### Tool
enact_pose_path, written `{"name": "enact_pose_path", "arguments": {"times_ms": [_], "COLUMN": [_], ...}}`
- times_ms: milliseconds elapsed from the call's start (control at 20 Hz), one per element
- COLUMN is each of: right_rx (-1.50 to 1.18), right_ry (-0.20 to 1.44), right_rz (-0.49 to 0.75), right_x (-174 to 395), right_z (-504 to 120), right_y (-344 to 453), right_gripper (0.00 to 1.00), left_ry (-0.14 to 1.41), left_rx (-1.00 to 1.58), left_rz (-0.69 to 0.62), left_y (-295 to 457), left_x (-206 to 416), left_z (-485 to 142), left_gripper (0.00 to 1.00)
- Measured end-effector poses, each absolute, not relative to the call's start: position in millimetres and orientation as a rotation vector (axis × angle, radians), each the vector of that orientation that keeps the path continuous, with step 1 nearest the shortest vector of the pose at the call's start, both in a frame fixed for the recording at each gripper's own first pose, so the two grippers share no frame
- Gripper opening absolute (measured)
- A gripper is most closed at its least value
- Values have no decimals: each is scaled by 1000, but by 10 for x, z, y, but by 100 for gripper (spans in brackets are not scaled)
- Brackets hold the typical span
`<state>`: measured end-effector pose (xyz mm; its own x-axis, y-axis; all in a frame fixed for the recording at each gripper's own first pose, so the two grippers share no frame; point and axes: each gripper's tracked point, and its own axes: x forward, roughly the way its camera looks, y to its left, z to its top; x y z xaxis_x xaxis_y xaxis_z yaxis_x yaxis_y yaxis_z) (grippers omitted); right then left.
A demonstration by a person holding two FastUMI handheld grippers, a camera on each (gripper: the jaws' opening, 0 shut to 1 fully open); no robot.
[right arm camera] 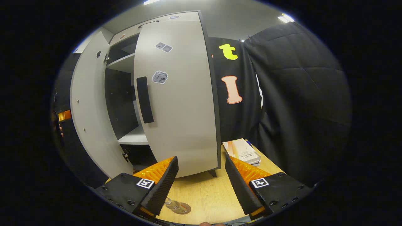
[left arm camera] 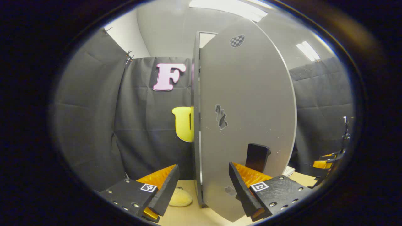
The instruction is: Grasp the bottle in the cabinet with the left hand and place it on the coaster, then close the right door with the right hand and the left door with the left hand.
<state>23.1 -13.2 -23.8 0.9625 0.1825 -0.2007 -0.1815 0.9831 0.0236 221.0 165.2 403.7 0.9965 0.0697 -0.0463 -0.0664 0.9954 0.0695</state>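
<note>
- The bottle (right arm camera: 172, 204) stands on the coaster (right arm camera: 181, 208) on the table (right arm camera: 207, 194), at about seven o'clock in the right gripper view, just behind that gripper's near finger; the placing step looks done.
- The right gripper (right arm camera: 201, 182) has its jaws spread wide and holds nothing. It faces the right door (right arm camera: 179, 103), which appears nearly shut, its dark handle (right arm camera: 144, 99) at about ten o'clock.
- The left gripper (left arm camera: 204, 185) is also spread open and empty. The left door (left arm camera: 245, 125) stands edge-on between its fingers, running from twelve down to six o'clock, so the gripper seems placed to push that panel home.
- In the right gripper view the left door (right arm camera: 91, 119) hangs open at nine o'clock, with the cabinet (right arm camera: 125, 62) shelves showing between the doors. The left gripper shows just beyond that door's outer edge.
- A stack of books (right arm camera: 243, 152) lies on the table at about four o'clock, clear of both doors' swing.
- A pale yellow object (left arm camera: 179, 198) sits on the table at seven o'clock in the left gripper view; I cannot tell what it is.
</note>
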Motion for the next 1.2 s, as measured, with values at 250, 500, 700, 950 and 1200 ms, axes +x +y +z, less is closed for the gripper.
{"name": "enact_pose_path", "arguments": {"times_ms": [250,500,700,950,1200], "right_rx": [2,6,19,25,5], "right_ry": [220,226,220,218,170], "right_rz": [171,134,126,180,270], "right_x": [267,278,341,467,620], "right_z": [-208,-89,-33,-7,195], "right_y": [-436,-814,-1008,-946,-761], "right_gripper": [96,96,96,98,98], "left_ry": [30,-55,-65,-72,-144], "left_rx": [44,-7,-3,17,34], "left_rz": [24,127,163,217,323], "left_y": [1077,885,848,917,1045], "left_x": [2584,2766,2684,2370,1876], "left_z": [4016,4154,4174,4191,4360], "left_gripper": [99,98,98,92,96]}}
